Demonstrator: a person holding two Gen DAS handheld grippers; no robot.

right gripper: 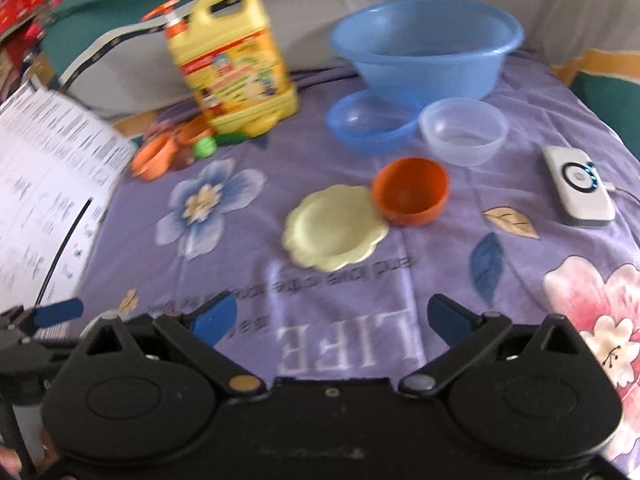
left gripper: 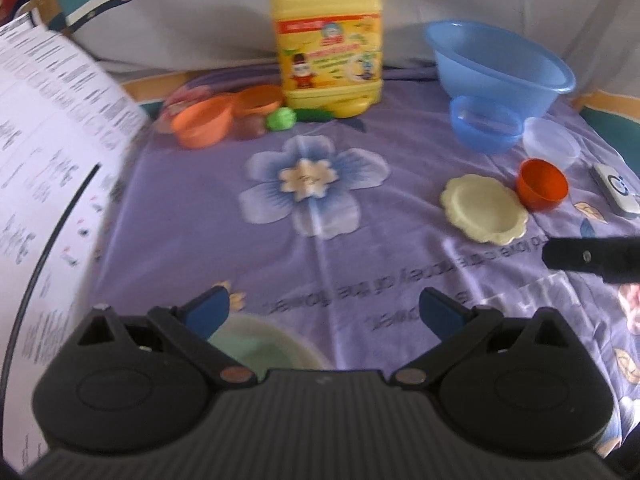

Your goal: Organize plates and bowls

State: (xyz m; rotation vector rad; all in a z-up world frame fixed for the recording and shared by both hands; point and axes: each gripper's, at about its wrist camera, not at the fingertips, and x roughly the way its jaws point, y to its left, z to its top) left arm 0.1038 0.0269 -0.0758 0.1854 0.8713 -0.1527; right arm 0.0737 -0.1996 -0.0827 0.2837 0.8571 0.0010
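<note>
Fingers of the left gripper (left gripper: pixel 324 312) are seen spread wide at the near edge of the purple flowered cloth (left gripper: pixel 320 240), nothing being held between them; a pale green bowl (left gripper: pixel 260 348) is partly hidden just under the left finger. The right gripper (right gripper: pixel 330 318) is likewise held spread and empty above the printed lettering on the cloth. In the left wrist view a dark finger of the right gripper is seen entering from the right edge, near the plate.

Further out, a pale yellow scalloped plate (right gripper: pixel 334 228) is laid flat on the cloth, and an orange bowl (right gripper: pixel 410 192) is set upright at its far right edge, touching or slightly overlapping the rim. A white device (right gripper: pixel 580 184) is placed to the right, well apart from them. Printed paper sheets (left gripper: pixel 52 160) are seen along the left side.

Beyond the orange bowl, a small blue bowl (right gripper: pixel 372 122) and a clear bowl (right gripper: pixel 464 130) are set side by side, with a large blue basin (right gripper: pixel 426 46) just behind them. At the far left, orange cups (right gripper: pixel 160 156) and a small green item (right gripper: pixel 205 147) are gathered beside a yellow pump jug (right gripper: pixel 236 64), which is stood upright at the back. Both views are somewhat blurred.
</note>
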